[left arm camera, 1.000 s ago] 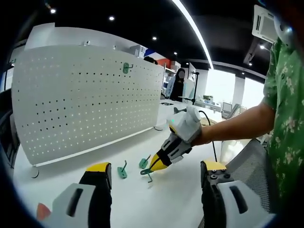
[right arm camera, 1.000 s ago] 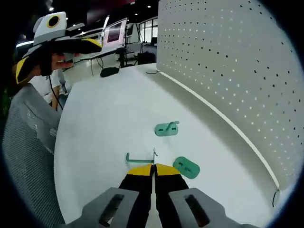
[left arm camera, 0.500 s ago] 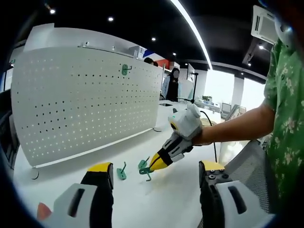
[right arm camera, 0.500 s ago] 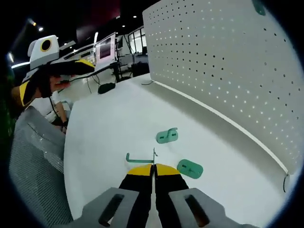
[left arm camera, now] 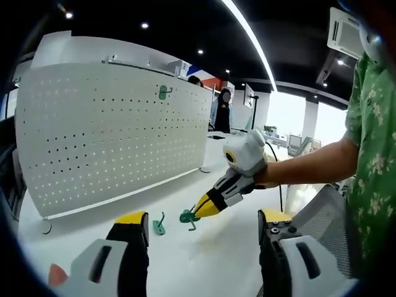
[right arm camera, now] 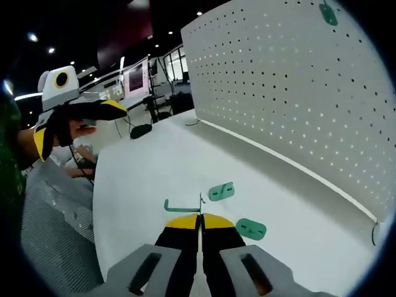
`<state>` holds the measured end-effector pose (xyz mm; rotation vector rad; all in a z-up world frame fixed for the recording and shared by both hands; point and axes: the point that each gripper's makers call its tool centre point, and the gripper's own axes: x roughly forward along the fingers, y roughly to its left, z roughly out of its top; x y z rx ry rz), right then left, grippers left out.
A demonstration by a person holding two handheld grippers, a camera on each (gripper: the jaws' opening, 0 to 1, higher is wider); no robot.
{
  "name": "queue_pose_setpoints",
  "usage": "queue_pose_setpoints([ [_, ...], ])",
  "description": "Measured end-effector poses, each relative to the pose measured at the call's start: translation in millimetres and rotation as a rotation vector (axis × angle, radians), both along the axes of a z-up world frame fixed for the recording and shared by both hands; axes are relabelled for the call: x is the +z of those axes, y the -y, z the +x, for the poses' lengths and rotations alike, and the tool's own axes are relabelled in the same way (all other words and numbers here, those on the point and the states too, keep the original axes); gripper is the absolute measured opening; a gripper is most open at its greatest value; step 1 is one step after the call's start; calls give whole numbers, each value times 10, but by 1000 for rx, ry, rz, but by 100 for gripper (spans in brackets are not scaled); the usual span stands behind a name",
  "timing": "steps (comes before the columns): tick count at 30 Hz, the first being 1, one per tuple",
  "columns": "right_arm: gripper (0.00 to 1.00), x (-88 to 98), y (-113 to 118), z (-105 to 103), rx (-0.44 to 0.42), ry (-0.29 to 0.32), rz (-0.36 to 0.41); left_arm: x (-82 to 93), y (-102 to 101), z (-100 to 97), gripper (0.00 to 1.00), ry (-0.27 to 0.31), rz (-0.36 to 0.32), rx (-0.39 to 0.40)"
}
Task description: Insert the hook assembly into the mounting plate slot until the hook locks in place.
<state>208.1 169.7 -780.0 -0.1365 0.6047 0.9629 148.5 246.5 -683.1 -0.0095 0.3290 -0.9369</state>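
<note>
In the right gripper view, the right tongs (right arm camera: 200, 218) are clenching a green hook assembly (right arm camera: 183, 207), its wire arm sticking out sideways just past the yellow tips. Compared with a second ago, the tongs are riding higher above the white counter (right arm camera: 154, 167), so the two loose green hooks lying on it, one (right arm camera: 221, 191) just ahead and one (right arm camera: 250, 228) to the side, are now sitting lower and smaller beneath the tips.

In the left gripper view, the left tongs (left arm camera: 201, 236) are standing wide apart and released, holding nothing. Beyond them a loose green hook (left arm camera: 159, 224) is resting on the counter (left arm camera: 210, 260), and the right tongs (left arm camera: 202, 209), carried by a person's hand (left arm camera: 260, 179), are lifting the hook assembly (left arm camera: 188, 218) clear of the surface, where earlier it was down near the counter.

Farther back, the perforated white mounting plate (left arm camera: 111, 130) is standing upright on the counter, with one green hook (left arm camera: 163, 92) already hanging near its top edge.
</note>
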Motion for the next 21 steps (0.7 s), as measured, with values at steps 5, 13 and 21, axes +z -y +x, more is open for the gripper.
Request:
queue_pose_setpoints([
  [5,0,143,-34,4,-15,-5,63,28,-18,13,73,5,-2,4],
  [13,0,445,-91,-4,-38,-22,205,108,-65,64,71,14,-16,10],
  [21,0,802,-168,-67,-34,-32,348,205,-131,137,69,26,-41,24],
])
